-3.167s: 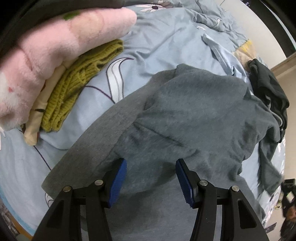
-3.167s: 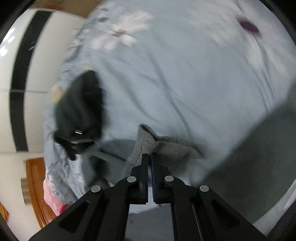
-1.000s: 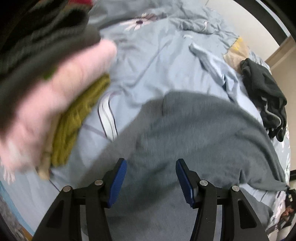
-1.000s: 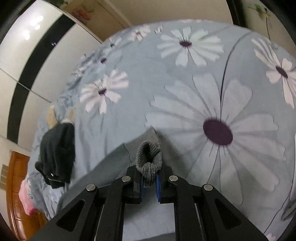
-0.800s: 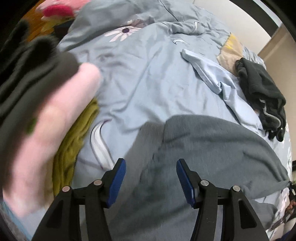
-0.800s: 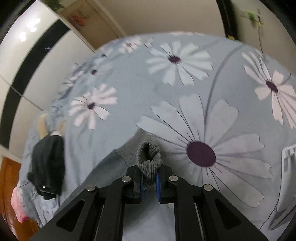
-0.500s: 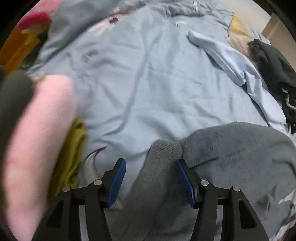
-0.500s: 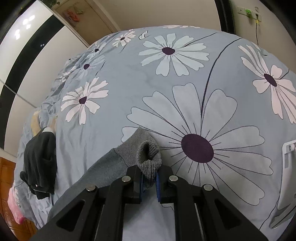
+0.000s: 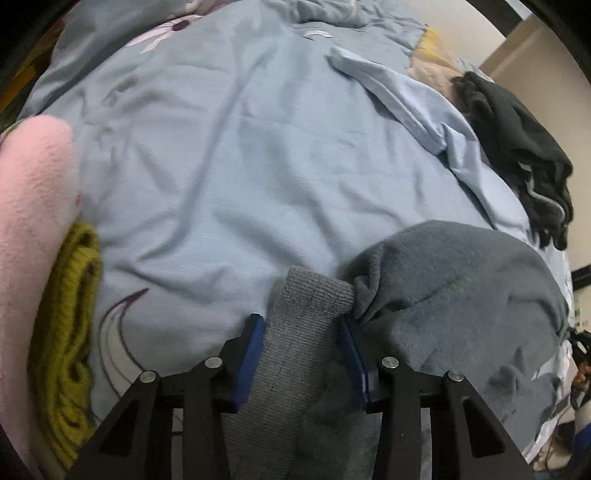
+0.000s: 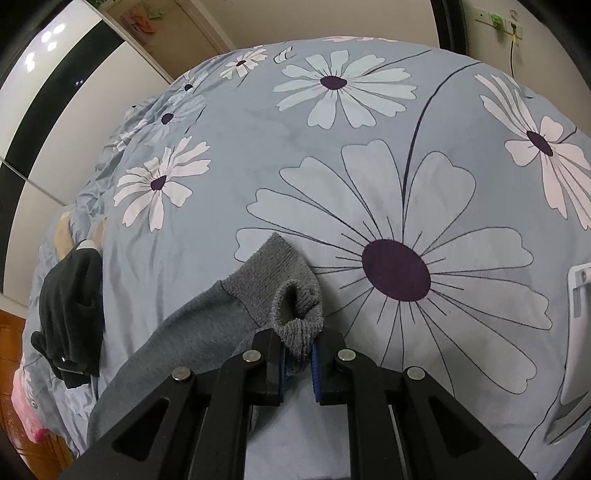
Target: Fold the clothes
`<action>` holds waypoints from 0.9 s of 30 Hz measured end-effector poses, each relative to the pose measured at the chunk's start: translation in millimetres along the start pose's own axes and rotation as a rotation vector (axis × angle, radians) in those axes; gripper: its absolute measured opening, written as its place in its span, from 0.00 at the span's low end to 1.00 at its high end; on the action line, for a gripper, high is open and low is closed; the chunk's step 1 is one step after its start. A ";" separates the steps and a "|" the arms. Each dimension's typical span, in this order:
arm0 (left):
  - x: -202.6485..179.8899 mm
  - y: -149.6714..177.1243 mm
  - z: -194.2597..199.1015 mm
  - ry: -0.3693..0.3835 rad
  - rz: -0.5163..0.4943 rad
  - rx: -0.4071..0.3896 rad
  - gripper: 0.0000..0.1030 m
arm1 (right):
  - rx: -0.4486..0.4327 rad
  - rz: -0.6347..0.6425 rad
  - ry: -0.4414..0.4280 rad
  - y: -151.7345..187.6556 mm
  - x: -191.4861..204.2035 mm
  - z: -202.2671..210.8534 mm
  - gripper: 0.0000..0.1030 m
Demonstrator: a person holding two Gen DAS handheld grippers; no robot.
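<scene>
Left tool (image 9: 303, 354): blue pads spread wide, one on each side of a ribbed cuff, not pinching it as far as I can see, so it reads as released.

Right tool (image 10: 297, 360): clamped down tight on the other ribbed cuff (image 10: 295, 314), which bunches up in a little loop right above the fingertips.

Grey sweater (image 9: 461, 295): lies on the bed. In the left wrist view its ribbed cuff (image 9: 306, 317) sticks up between the pads, with the fuzzy grey body mounded just to the right. In the right wrist view a sleeve (image 10: 177, 343) runs down-left from the pinched cuff.

Bed cover (image 10: 332, 184): blue-grey with big pale daisies, dark purple centres; one large flower sits just beside the held cuff.

Stack at left (image 9: 33, 229): a pink fleecy thing on top of an olive-green knit (image 9: 70, 332), near the left tool.

Light blue garment (image 9: 406, 99): crumpled further back on the bed.

Black garment (image 9: 517, 147): heaped beyond that, near the bed's far edge; also seen at left in the right wrist view (image 10: 70, 306).

Writing/labels: nothing readable anywhere, tbh.

Containers: can't make out any.

Wall socket (image 10: 502, 18): way back, with a green plug.
</scene>
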State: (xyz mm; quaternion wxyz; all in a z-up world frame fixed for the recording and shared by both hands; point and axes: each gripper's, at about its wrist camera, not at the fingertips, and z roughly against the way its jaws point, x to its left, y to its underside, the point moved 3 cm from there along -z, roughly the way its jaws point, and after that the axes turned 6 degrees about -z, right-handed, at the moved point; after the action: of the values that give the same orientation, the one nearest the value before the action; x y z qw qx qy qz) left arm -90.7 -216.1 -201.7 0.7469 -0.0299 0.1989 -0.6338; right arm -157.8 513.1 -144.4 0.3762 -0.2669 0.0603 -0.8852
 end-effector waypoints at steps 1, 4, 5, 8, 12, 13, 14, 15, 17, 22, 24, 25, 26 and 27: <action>-0.5 -0.2 1.0 -0.002 -0.002 -0.004 0.40 | 0.001 -0.007 -0.005 -0.3 -0.8 0.3 0.10; -6.7 -2.1 10.4 -0.059 -0.025 -0.042 0.25 | 0.002 -0.014 -0.017 -1.3 -1.1 2.3 0.10; -11.8 -3.2 15.8 -0.086 -0.042 -0.061 0.23 | 0.002 -0.011 -0.018 -1.8 -0.1 3.1 0.10; -19.6 -11.1 38.1 -0.162 -0.058 -0.138 0.18 | -0.002 0.001 -0.032 -3.7 4.9 7.5 0.10; -16.6 -30.6 71.3 -0.242 -0.033 -0.249 0.16 | -0.044 0.042 -0.102 -10.6 20.9 25.6 0.10; -14.3 -36.9 80.0 -0.255 -0.021 -0.278 0.16 | -0.069 0.052 -0.132 -13.1 25.2 33.5 0.10; -13.9 -40.8 89.4 -0.267 -0.016 -0.312 0.16 | -0.097 0.060 -0.163 -15.8 29.1 42.0 0.10; -13.8 -41.9 95.2 -0.292 -0.027 -0.332 0.16 | -0.126 0.072 -0.191 -18.2 32.4 49.9 0.10; -10.8 -48.3 99.1 -0.332 -0.037 -0.342 0.16 | -0.150 0.097 -0.191 -19.8 34.4 53.6 0.10; 7.1 -51.6 44.6 -0.371 0.025 -0.202 0.17 | -0.051 0.064 -0.054 -10.5 15.0 12.8 0.10; 7.9 -53.5 35.0 -0.380 0.032 -0.179 0.19 | -0.028 0.050 -0.030 -7.1 8.8 3.9 0.10; 8.0 -54.9 35.5 -0.365 0.046 -0.174 0.20 | -0.019 0.047 -0.021 -6.0 6.6 0.7 0.10; 7.3 -55.8 38.7 -0.350 0.057 -0.172 0.25 | -0.013 0.044 -0.018 -5.6 5.4 -0.4 0.10; 6.6 -56.7 42.0 -0.335 0.068 -0.170 0.28 | -0.010 0.040 -0.020 -5.8 4.8 -0.1 0.10</action>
State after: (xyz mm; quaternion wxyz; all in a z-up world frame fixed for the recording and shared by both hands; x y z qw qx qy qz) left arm -128.9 -242.2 -148.0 0.7853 -0.1912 0.1257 -0.5752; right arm -164.3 513.8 -140.7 0.3932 -0.2761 0.0664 -0.8745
